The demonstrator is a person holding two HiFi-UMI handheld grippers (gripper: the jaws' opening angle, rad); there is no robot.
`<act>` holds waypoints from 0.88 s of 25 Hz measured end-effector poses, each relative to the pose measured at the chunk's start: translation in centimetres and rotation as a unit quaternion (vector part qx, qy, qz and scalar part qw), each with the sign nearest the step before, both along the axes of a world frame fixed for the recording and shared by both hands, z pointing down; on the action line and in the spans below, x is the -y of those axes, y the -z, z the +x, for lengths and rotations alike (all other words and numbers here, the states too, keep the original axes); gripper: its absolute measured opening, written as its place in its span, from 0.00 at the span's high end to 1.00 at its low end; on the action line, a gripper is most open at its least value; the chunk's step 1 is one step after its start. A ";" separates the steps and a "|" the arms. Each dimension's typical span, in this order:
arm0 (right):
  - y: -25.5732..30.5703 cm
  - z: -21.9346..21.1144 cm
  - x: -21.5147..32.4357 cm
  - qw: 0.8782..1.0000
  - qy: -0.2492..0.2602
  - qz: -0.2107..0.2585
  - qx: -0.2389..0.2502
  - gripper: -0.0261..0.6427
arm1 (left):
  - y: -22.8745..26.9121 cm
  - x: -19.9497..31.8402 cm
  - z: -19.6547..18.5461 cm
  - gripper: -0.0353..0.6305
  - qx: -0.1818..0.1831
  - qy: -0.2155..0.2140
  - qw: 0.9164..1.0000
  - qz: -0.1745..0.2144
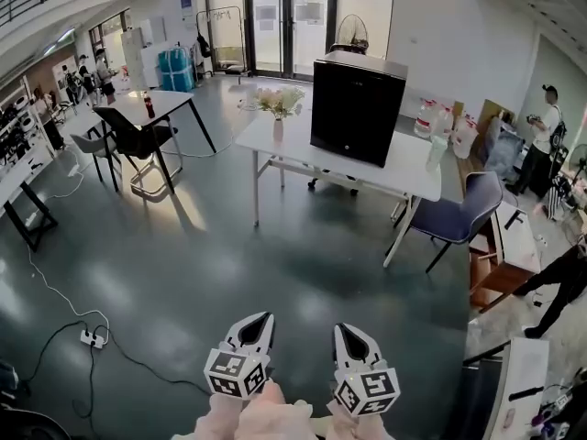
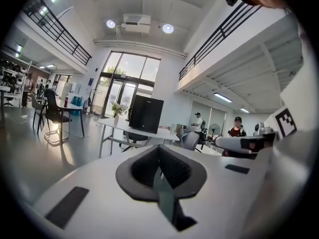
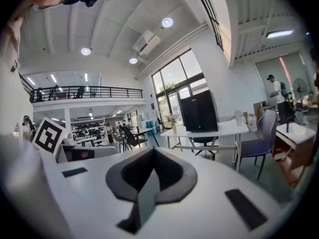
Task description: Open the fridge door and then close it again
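A black mini fridge [image 1: 356, 108] stands with its door closed on a white table [image 1: 271, 143], far across the room from me. It also shows small and distant in the left gripper view as the fridge [image 2: 146, 114] and in the right gripper view as the fridge [image 3: 198, 112]. My left gripper [image 1: 260, 324] and right gripper [image 1: 348, 334] are held side by side low at the bottom of the head view, both pointing toward the table. Each has its jaws together with nothing between them. Up close, the left gripper [image 2: 159, 152] and the right gripper [image 3: 151, 156] show only their own dark pads.
A vase of flowers [image 1: 279, 108] stands on the table left of the fridge. A purple chair [image 1: 456, 212] sits at the table's right end and a black chair [image 1: 135, 137] by another table at left. A power strip with cables [image 1: 90, 338] lies on the floor. A person [image 1: 543, 140] stands at right.
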State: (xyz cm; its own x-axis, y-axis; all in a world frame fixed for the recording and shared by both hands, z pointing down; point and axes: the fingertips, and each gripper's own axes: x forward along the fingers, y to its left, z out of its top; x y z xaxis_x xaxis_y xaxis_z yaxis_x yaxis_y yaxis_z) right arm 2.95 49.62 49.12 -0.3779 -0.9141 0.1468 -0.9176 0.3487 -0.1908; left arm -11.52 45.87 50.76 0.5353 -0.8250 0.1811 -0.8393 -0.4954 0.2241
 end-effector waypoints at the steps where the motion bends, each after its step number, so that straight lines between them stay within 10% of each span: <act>1: -0.1 -0.1 -0.2 1.000 0.002 -0.001 0.000 0.95 | -0.1 -0.1 0.0 0.93 0.000 0.000 1.000 0.000; 22: -1.3 0.6 4.4 1.000 0.006 -0.017 0.012 0.95 | -1.0 4.8 2.9 0.93 -0.002 -0.020 1.000 -0.003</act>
State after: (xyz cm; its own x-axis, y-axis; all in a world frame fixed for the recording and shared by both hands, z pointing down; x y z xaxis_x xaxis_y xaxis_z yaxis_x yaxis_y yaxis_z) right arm 3.53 45.24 50.45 -0.3931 -0.9038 0.1691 -0.9083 0.3532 -0.2240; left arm -8.59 41.10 51.73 0.5681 -0.8023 0.1833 -0.8182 -0.5266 0.2308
